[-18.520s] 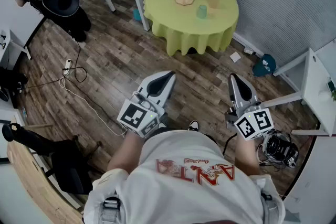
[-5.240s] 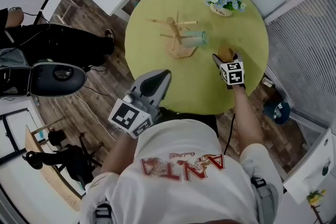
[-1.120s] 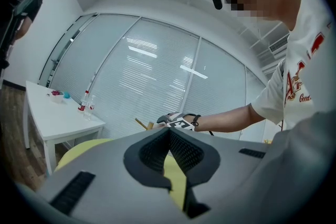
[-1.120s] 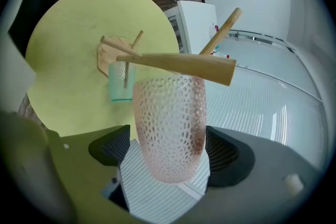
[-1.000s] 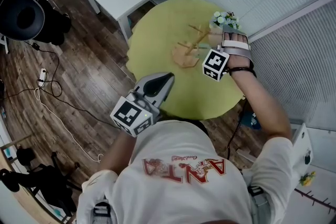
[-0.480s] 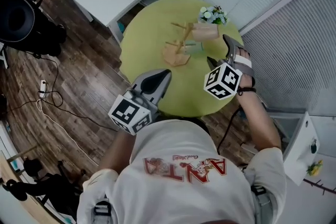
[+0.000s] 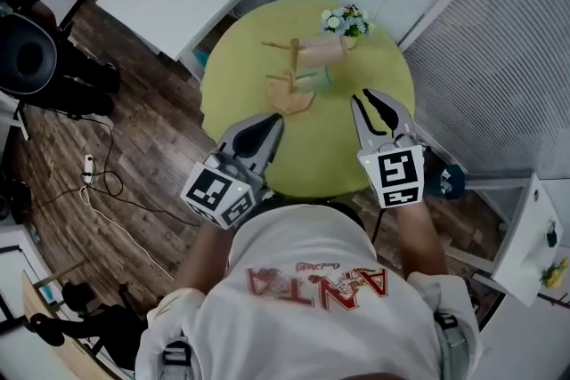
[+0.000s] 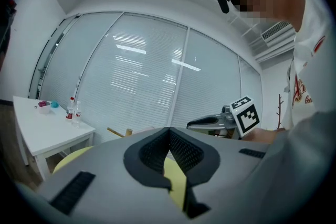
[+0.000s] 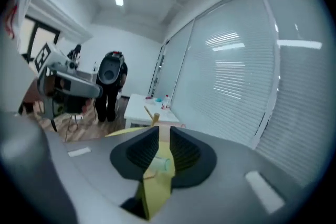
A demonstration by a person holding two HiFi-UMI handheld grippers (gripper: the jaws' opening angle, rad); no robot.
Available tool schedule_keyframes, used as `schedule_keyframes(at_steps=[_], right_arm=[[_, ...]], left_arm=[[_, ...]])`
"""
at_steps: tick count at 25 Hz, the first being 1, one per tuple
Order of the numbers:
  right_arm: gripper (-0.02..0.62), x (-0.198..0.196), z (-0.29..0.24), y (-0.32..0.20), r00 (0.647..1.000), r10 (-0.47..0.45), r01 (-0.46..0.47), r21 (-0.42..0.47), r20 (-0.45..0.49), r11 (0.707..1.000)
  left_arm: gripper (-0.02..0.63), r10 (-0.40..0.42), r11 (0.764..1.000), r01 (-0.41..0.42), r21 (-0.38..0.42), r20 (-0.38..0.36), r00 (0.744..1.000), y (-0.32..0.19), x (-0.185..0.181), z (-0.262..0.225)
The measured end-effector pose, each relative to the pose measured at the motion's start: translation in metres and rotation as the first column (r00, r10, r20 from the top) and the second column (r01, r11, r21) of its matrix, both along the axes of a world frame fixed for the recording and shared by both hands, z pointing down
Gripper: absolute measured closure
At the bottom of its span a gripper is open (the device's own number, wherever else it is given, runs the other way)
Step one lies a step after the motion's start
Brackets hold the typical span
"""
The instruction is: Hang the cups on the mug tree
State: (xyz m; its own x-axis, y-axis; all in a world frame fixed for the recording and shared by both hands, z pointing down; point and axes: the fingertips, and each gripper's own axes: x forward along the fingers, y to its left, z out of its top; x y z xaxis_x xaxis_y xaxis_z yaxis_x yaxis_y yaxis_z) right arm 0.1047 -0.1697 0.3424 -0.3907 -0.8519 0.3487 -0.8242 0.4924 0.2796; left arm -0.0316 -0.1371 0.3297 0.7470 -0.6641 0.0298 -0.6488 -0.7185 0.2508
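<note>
Head view: right gripper [image 7: 367,98] had pulled clear, jaws closing to an empty slit; tan cylindrical cup [image 7: 322,52] hung on the pale wooden mug tree [image 7: 290,71] beside the translucent green cup [image 7: 313,82], so both looked hung; left gripper [image 7: 272,117] clenched, empty.

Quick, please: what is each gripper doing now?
Left gripper: jaws closed, holding nothing.
Right gripper: jaws have just been closing, narrowly open, nothing between them.

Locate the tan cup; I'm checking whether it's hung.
Head view: the tan cup hangs on an upper right peg of the wooden mug tree, beside the small flower pot on the round yellow table.
</note>
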Motion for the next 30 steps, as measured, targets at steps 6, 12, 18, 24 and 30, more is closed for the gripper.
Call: schedule_keyframes(at_steps=[6,12,18,24,30], right_arm=[[0.594,0.015,-0.034,0.026,0.952,-0.088,0.061,0.099,0.294,0.993],[0.595,0.035,-0.043,0.032,0.914,-0.103,0.061,0.119,0.393,0.991],[0.595,0.036,-0.035,0.028,0.912,-0.109,0.08,0.091,0.396,0.993],[0.595,0.033,-0.035,0.028,0.919,-0.112,0.082,0.093,0.379,0.992],[0.595,0.033,-0.034,0.03,0.922,-0.088,0.06,0.086,0.378,0.995]], left_arm=[[0.597,-0.006,1.0,0.005,0.019,0.04,0.999,0.002,0.016,-0.017],[0.597,-0.015,0.999,0.013,0.046,0.043,0.999,0.009,0.026,-0.027],[0.597,-0.043,0.998,0.041,0.041,0.05,0.998,0.009,0.023,-0.026],[0.597,-0.044,0.998,0.042,0.039,0.044,0.998,0.01,0.023,-0.024],[0.597,-0.036,0.999,0.035,0.041,0.041,0.999,0.01,0.021,-0.025]])
